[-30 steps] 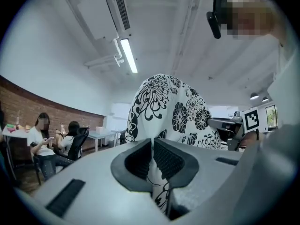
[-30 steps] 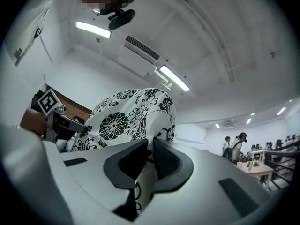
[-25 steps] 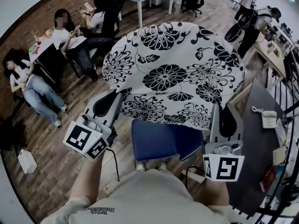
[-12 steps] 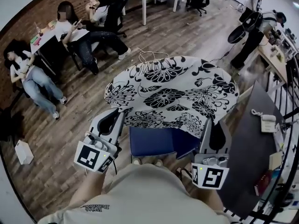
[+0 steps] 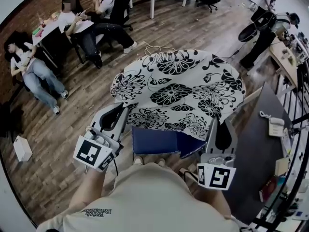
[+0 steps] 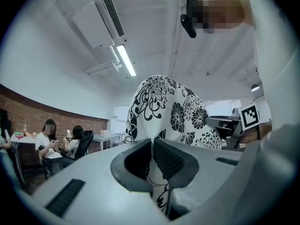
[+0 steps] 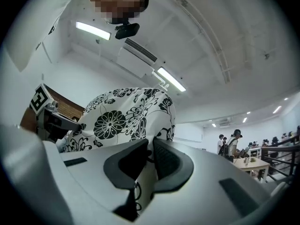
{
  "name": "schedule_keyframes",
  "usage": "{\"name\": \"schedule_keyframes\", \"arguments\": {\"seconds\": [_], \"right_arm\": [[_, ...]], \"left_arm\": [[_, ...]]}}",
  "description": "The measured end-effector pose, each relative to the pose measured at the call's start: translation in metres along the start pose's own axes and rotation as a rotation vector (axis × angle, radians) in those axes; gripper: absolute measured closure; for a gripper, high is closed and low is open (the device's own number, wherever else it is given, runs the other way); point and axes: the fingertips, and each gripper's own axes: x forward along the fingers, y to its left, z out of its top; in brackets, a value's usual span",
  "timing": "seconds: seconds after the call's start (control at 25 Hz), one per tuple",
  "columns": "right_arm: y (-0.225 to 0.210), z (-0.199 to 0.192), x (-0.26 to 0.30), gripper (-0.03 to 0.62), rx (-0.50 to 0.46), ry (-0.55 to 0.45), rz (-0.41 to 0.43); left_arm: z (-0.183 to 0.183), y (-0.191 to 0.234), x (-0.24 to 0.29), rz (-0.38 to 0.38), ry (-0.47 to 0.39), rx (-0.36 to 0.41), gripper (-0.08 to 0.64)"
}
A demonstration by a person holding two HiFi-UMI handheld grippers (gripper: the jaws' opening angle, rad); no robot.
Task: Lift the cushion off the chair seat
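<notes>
White fabric with a black flower print: the flat round cushion (image 5: 178, 88) is up in the air in front of you. It is raised above the blue upholstered chair seat (image 5: 153, 141), and from the head view its near edge overlaps the far part of the seat.

Left side: your grey left gripper (image 5: 121, 114) has its jaws drawn narrow onto the cushion's near left edge. The left gripper view shows a fold of the printed cloth pinched between them.

Right side: your grey right gripper (image 5: 218, 125) is set likewise, jaws narrow and clamped on the near right edge. The right gripper view shows cloth caught between them. In both gripper views the cushion rises above the jaws against the white ceiling.

The cushion spans the gap between your two grippers.

Surroundings: brown wood-plank floor (image 5: 82, 105) under the chair. A dark desk (image 5: 256, 149) stands to your right with a white telephone (image 5: 278, 126) on it. Seated people (image 5: 79, 25) are well apart from you, at the far left by the brick wall.
</notes>
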Motion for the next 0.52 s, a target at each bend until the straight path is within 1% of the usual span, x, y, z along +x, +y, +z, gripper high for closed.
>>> {"name": "schedule_keyframes", "arguments": {"seconds": [0.2,0.36,0.52], "right_arm": [[0.0015,0.0036,-0.0027,0.566,0.009,0.008,0.013],[0.0004,0.0032,-0.0012,0.566,0.024,0.018,0.005],[0.0011,0.0032,0.0000,0.566,0.032,0.024,0.006]], "left_arm": [[0.0027,-0.0045,-0.0040,0.000,0.024,0.000,0.538],[0.0038,-0.0057,-0.0058,-0.022,0.046,-0.004,0.538],[0.0056,-0.0051,-0.0060,-0.026,0.056,-0.005,0.538]]}}
